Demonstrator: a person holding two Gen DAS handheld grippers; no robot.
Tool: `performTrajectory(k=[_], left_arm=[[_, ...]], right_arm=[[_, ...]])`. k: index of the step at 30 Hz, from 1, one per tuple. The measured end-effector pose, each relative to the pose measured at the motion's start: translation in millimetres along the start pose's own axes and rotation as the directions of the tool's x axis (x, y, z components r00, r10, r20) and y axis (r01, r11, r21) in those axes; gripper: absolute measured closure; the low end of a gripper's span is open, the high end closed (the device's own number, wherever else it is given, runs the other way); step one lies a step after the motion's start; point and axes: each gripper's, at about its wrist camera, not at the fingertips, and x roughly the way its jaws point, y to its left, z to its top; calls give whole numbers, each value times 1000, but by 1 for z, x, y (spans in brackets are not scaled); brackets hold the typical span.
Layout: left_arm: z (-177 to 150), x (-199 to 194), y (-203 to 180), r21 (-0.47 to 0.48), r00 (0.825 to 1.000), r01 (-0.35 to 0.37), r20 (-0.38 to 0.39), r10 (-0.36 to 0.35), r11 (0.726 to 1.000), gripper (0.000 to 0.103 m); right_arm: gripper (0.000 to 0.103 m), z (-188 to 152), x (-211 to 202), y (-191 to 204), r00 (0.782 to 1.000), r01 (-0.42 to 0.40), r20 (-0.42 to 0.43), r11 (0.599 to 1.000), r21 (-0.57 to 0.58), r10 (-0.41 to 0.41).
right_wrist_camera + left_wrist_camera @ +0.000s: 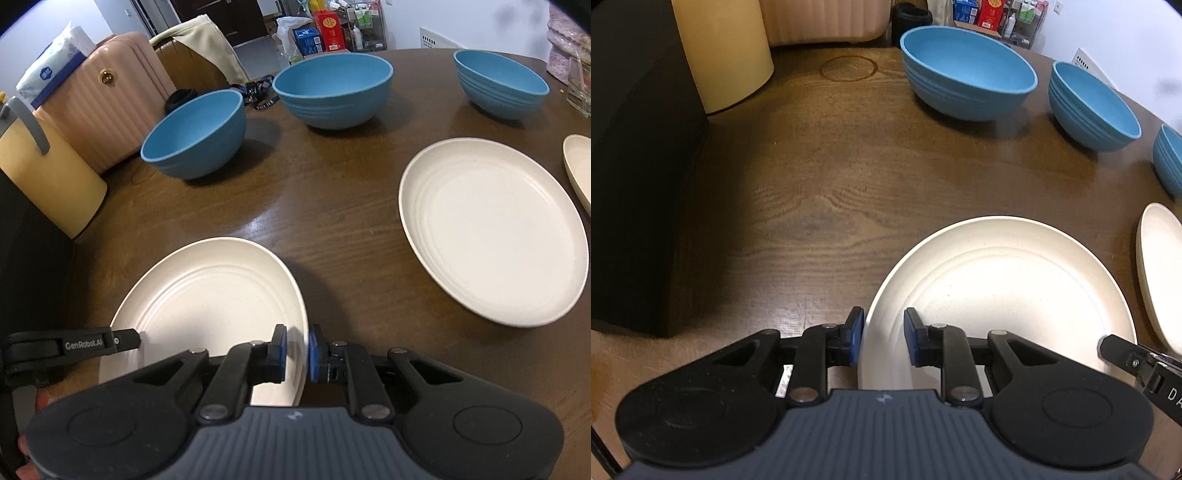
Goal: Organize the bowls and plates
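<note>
currently a cream plate is clamped by both grippers over the wooden table: left gripper nearly closed on its left rim, right gripper nearly closed on its right rim.

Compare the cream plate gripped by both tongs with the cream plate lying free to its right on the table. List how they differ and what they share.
The gripped plate has the right tongs and left tongs clamped on opposite rims; the free plate is untouched.

The gripped plate looks tilted, with its near edge raised; the free plate lies flat on the table.

The gripped plate sits nearer the cameras; the free plate lies nearer the blue bowls.

Both are round, cream and ringed.
</note>
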Motion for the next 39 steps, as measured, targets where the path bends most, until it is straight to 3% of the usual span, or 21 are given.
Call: performTrajectory(k=[14,32,35,37,39], left_arm=[[-14,5,-8,47,1000,-18,-7,18,999,79],[-17,1,-10,58,1000,-25,3,25,998,78],[-15,-4,-8,56,999,-26,20,25,998,71],[-14,-7,-6,50,999,-28,31,26,998,62],[-14,-11,-3,46,999,-32,43,30,998,52]], right_arm=[[92,-21,8,-11,999,25,-36,1000,17,-24],[88,-20,18,-16,998,24,-59,999,47,-21],[76,-20,13,-17,999,20,-48,999,45,-18],[52,-20,9,-17,999,19,-32,999,44,-17],[42,-19,4,-17,1000,18,-15,999,40,-17]])
